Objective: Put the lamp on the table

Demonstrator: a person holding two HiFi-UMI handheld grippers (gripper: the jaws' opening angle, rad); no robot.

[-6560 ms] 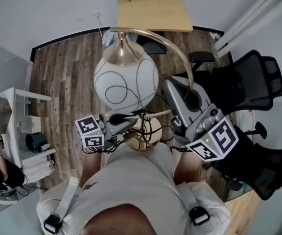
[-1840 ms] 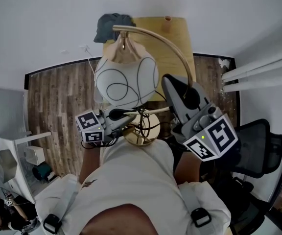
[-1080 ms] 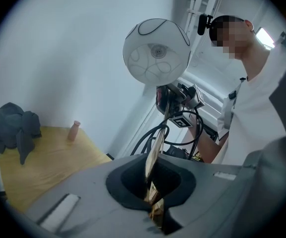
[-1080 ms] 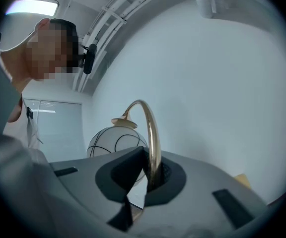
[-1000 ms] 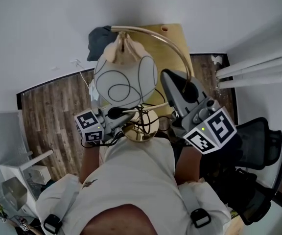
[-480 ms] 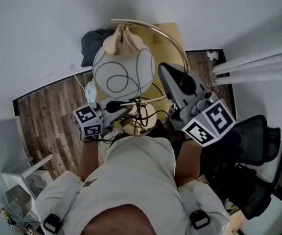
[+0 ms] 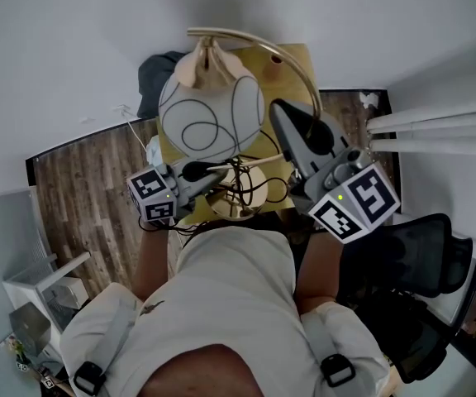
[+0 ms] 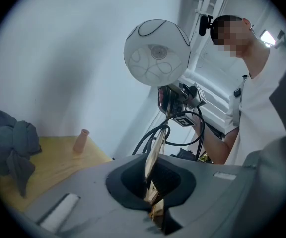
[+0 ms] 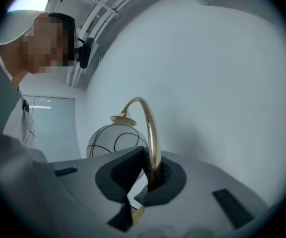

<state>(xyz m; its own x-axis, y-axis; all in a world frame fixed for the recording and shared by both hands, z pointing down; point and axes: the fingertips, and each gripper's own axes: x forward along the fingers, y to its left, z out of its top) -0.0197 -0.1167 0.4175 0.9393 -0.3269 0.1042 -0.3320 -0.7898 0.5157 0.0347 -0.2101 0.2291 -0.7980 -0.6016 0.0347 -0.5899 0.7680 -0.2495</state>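
The lamp has a white globe shade (image 7: 211, 114) with black line drawings, a curved brass pole (image 7: 306, 79) and a round brass base (image 7: 242, 193) with a black cord tangled round it. It hangs tilted in the air over the near edge of a yellow wooden table (image 7: 296, 56). My left gripper (image 7: 220, 175) is shut on the thin brass stem (image 8: 158, 145) near the base. My right gripper (image 7: 297, 131) is shut on the curved pole (image 9: 152, 133). The globe (image 9: 114, 141) shows behind the right jaws, and also (image 8: 157, 52) above the left ones.
On the table lie a dark crumpled cloth (image 7: 152, 76) and a small tan vase (image 7: 271, 66). A black office chair (image 7: 420, 255) stands at the right, with white pipes (image 7: 436, 131) beside it. Wood floor (image 7: 81, 172) and a white shelf unit (image 7: 44, 300) are at the left. A wall is right behind the table.
The table has come nearer under the lamp and the floor has slid back in view. Both grippers keep their hold, and the lamp stays tilted between them.
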